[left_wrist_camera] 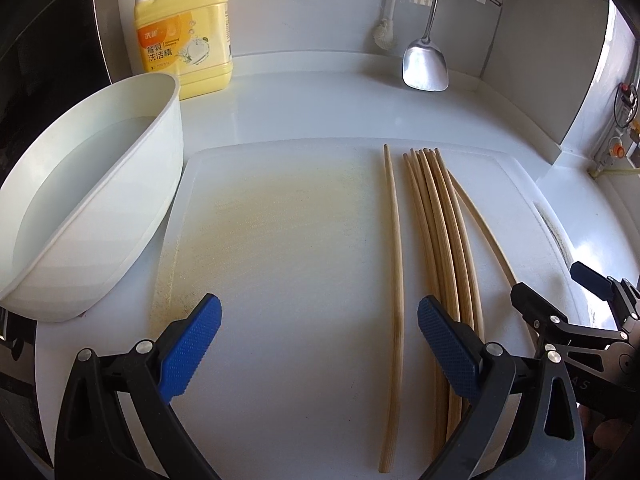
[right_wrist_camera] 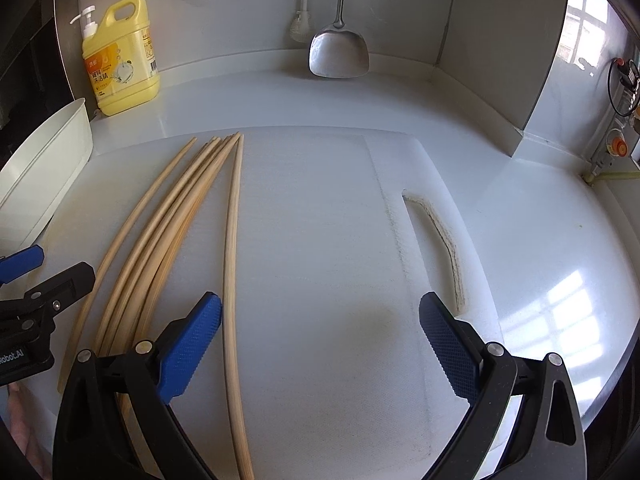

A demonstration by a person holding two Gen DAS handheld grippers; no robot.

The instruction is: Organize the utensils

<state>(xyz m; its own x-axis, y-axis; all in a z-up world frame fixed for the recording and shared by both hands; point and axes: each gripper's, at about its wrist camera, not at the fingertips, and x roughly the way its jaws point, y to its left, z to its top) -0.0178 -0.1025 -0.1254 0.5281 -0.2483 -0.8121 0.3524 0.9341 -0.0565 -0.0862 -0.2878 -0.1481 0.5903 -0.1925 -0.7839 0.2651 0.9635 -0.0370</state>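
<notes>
My left gripper hangs released over the white cutting board with nothing between its blue pads, and my right gripper is likewise spread wide and empty above the same board. The bamboo chopsticks lie flat on the board: a tight bundle in the middle, one single chopstick just to its left, and another loose chopstick just to its right. A white basin sits off the board's left edge, with a yellow dish-soap bottle and a steel spatula at the back wall.
</notes>
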